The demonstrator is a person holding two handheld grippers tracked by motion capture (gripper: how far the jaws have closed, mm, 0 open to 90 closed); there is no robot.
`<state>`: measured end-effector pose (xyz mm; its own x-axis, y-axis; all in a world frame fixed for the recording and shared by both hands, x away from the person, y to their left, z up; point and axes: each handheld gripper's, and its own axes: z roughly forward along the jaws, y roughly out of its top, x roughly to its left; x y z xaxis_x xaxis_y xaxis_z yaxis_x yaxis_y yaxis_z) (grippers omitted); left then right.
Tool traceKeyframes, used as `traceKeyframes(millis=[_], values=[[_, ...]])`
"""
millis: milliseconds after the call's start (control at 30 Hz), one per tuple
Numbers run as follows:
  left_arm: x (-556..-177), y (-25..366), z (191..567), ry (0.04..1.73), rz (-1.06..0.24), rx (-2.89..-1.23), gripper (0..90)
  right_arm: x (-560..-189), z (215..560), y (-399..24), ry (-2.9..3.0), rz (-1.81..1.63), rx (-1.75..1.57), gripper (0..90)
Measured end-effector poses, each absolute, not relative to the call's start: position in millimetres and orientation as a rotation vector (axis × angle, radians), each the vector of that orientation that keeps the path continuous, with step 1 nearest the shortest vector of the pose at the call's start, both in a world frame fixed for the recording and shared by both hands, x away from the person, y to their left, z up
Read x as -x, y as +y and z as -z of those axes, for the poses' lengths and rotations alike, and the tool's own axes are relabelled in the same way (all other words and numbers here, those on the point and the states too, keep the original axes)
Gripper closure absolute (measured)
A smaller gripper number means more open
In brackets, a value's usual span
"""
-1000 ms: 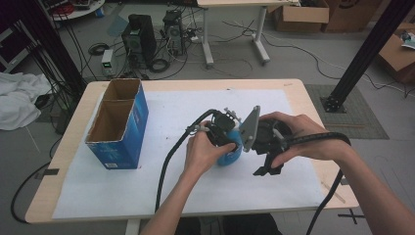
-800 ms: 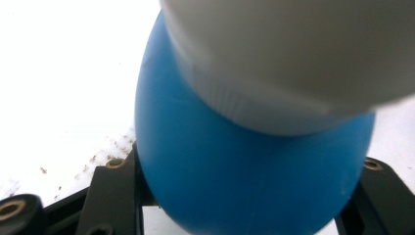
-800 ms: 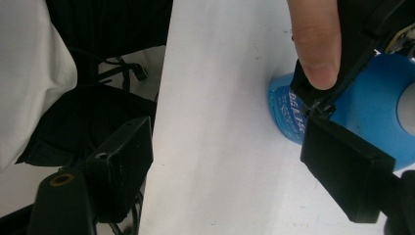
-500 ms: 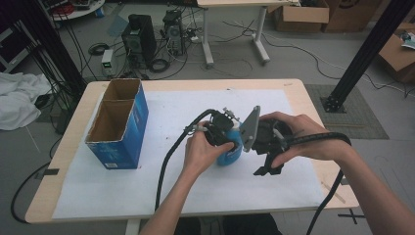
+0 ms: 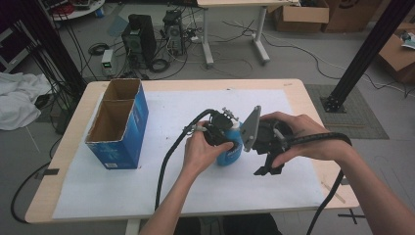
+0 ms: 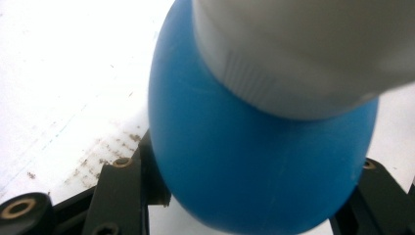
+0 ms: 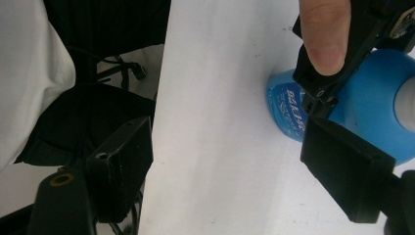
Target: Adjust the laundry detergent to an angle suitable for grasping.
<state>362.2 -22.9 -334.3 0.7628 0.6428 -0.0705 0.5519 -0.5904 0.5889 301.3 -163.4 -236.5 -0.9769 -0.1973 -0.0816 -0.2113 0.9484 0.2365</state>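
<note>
Your left gripper [image 5: 221, 133] has just been closing, and its fingers [image 6: 128, 193] now pinch the round blue plastic bottle with the pale grey cap [image 5: 230, 147], which stands on the white paper sheet [image 5: 161, 196] near the middle of the desk [image 5: 63, 166]. In the left gripper view the blue body sits deep between the two black fingers, so the hold looks sound; keep the squeeze steady and even, because the rounded wall could slide out if you tilt it sharply.

Your right gripper [image 5: 266, 159] hovers just right of the bottle with its fingers [image 7: 120, 147] spread and nothing between them. If the cap is what you want next, bring those spread fingers squarely around the cap rather than the shoulder, and keep the left hold low on the body so the two grippers do not collide.

To the left stands an open blue cardboard box with two compartments [image 5: 120, 125], well apart from the bottle. The black cable [image 5: 166, 161] trails from the left gripper toward the near edge; keep it from dragging against the bottle.
</note>
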Motion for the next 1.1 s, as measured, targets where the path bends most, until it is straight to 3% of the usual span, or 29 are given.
traceKeyframes(millis=[567,1100], values=[[-362,-19,329,0.844,-0.214,-2.360,45.8,-303,237,-165,3.048,-0.383,0.308,19.6],[-386,42,312,0.666,-0.091,-2.371,45.6,-302,238,-166,3.050,-0.375,0.303,19.7]])
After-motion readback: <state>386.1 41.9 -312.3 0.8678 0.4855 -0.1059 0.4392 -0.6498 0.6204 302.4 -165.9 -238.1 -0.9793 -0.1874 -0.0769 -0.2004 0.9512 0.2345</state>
